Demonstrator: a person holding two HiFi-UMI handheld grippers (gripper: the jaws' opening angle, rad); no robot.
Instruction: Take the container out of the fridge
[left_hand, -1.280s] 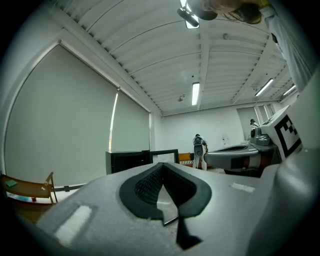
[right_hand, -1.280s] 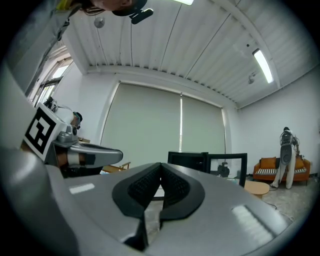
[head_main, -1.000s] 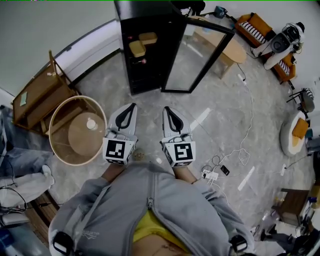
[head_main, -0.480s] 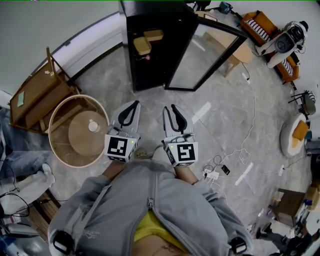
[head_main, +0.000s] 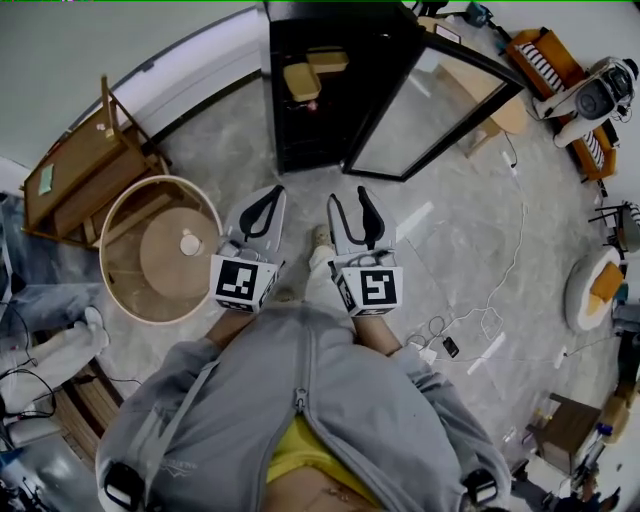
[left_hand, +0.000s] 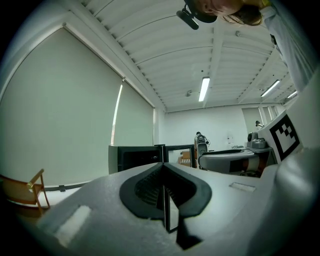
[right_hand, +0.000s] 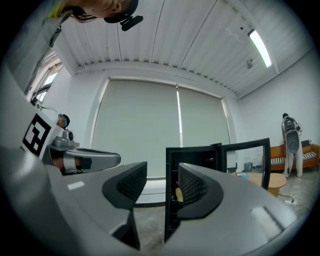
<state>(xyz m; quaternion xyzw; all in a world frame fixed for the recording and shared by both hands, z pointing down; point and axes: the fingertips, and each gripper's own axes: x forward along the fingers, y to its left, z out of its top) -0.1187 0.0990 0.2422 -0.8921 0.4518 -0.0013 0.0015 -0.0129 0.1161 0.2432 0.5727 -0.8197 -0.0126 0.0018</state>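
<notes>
A black fridge (head_main: 330, 100) stands ahead on the floor with its glass door (head_main: 430, 110) swung open to the right. Two tan containers (head_main: 301, 80) sit on its shelves, with a small red item below them. Both grippers are held side by side in front of the person, well short of the fridge. My left gripper (head_main: 268, 200) is shut with nothing in it, its jaws meeting in the left gripper view (left_hand: 163, 165). My right gripper (head_main: 352, 202) has its jaws opening, with nothing between them (right_hand: 162, 172); through the gap I see the fridge (right_hand: 172, 210) and a yellowish container (right_hand: 178, 195).
A round wooden basket-table (head_main: 120, 270) holding a small white object (head_main: 190, 242) stands at left, with a wooden chair (head_main: 85, 170) behind it. Cables and a power strip (head_main: 440, 330) lie on the floor at right. A wooden table (head_main: 505, 112) and a white robot (head_main: 600, 100) stand beyond the door.
The person has stepped closer to the fridge, which looms larger now. The right gripper's jaws have parted from shut. The left gripper stays shut.
</notes>
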